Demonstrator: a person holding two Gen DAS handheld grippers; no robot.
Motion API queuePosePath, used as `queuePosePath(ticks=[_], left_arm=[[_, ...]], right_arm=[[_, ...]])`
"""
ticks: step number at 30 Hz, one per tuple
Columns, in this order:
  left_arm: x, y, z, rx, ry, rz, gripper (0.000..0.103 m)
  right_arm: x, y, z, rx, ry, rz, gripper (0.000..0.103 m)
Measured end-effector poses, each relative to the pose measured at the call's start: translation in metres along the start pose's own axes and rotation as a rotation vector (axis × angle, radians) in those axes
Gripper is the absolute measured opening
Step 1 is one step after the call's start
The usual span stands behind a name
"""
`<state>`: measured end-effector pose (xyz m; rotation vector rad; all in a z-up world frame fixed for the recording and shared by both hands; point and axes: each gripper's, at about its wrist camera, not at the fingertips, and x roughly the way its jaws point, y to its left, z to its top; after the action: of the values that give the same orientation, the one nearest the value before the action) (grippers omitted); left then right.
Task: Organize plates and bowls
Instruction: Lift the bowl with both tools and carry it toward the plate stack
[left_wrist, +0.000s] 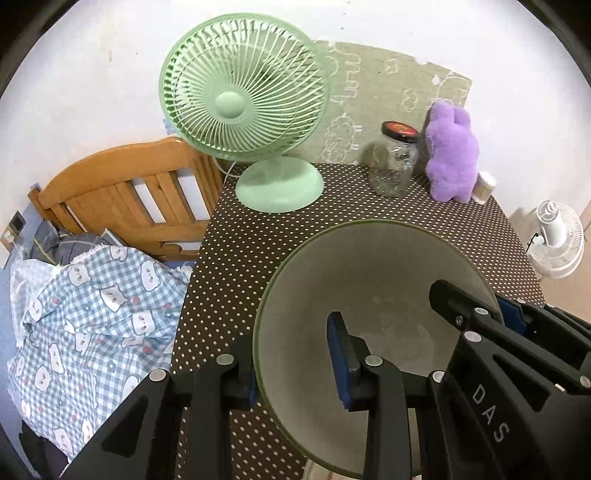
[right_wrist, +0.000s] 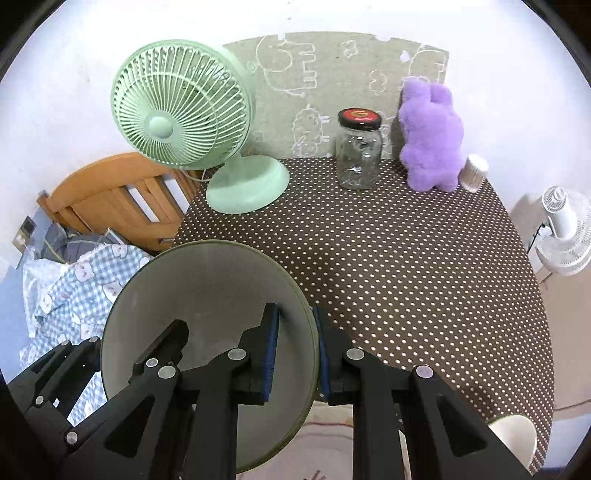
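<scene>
Here both claws clamp one green bowl (left_wrist: 373, 332) by opposite rims: the left claw (left_wrist: 295, 373) on its left edge, the right claw (right_wrist: 295, 354) on its right edge, holding it above the dotted counter (right_wrist: 406, 266). Beyond stand a green fan (right_wrist: 184, 122), a jar (right_wrist: 358, 151) and a purple plush toy (right_wrist: 432, 136); a bed (left_wrist: 92, 295) lies left.

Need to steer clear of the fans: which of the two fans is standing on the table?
The mint-green fan, its round base on the polka-dot tablecloth at the back left corner. The white fan stands off the table, beyond its right edge.
</scene>
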<state>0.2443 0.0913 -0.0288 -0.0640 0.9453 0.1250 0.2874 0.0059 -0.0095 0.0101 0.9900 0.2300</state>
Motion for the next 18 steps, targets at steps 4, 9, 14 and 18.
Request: queuePosePath(ticks=[4, 9, 14, 18], left_arm=[[-0.016, -0.015, -0.005, -0.001, -0.01, 0.001, 0.03], [-0.035, -0.037, -0.011, -0.015, -0.02, 0.0, 0.03], [-0.05, -0.064, -0.019, -0.012, -0.033, -0.008, 0.03], [-0.06, -0.089, -0.026, 0.0, -0.045, -0.02, 0.03]], right_arm=[[-0.018, -0.015, -0.005, -0.002, -0.015, 0.005, 0.022], [-0.04, -0.034, -0.013, -0.012, -0.03, 0.005, 0.022], [-0.061, -0.059, -0.021, -0.013, -0.043, 0.001, 0.022], [-0.076, -0.083, -0.03, -0.007, -0.056, -0.005, 0.022]])
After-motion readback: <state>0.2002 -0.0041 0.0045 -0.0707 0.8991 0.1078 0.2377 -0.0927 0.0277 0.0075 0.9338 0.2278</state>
